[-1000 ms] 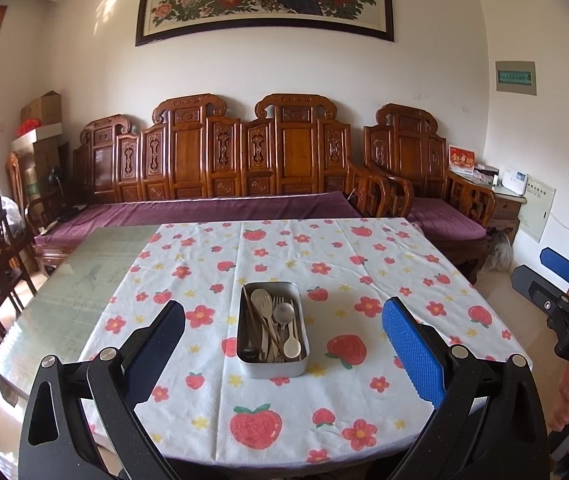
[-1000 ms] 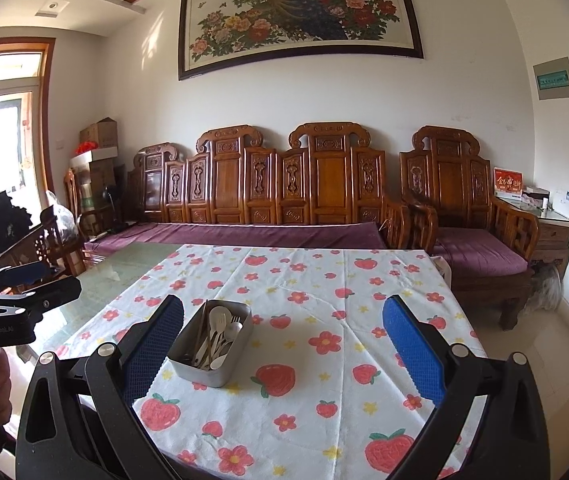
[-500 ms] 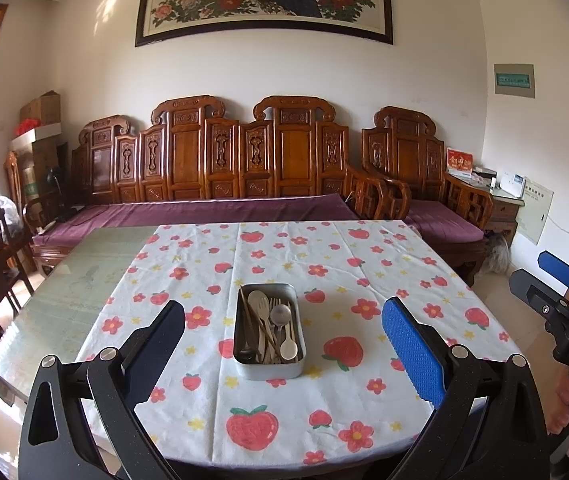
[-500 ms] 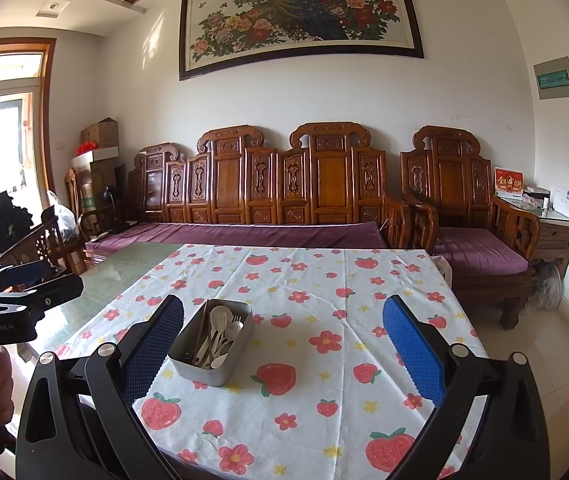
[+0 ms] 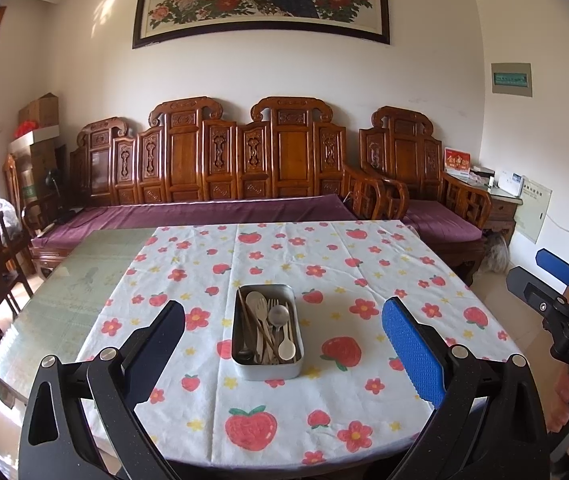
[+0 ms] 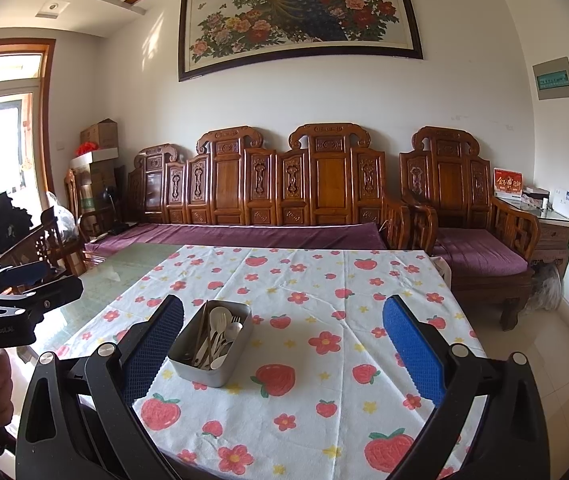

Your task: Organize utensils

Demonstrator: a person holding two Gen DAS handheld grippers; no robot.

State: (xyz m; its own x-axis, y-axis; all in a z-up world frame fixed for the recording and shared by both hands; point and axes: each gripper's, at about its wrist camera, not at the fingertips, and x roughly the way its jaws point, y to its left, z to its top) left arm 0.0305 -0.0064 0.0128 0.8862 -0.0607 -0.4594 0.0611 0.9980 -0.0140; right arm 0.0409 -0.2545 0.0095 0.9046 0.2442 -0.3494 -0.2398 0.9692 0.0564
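Metal tin point(image 5: 267, 328) of mixed utensils point(image 5: 269, 326) (spoons, forks, chopsticks) sitting mid-surface on strawberry-print tablecloth point(image 5: 364, 272), near front edge. Left gripper point(image 5: 282, 354) and right gripper point(image 6: 283, 346) both hovering short of tin, jaws wide apart, nothing held.

The counter point(image 5: 384, 280) lies mostly bare under its strawberry cloth point(image 5: 284, 420), open on every side of the one metal tin point(image 5: 267, 366) near the front edge. Both claws, left claw point(image 5: 282, 334) and right claw point(image 6: 283, 330), hang spread wide above that edge, nothing between them and the tin.
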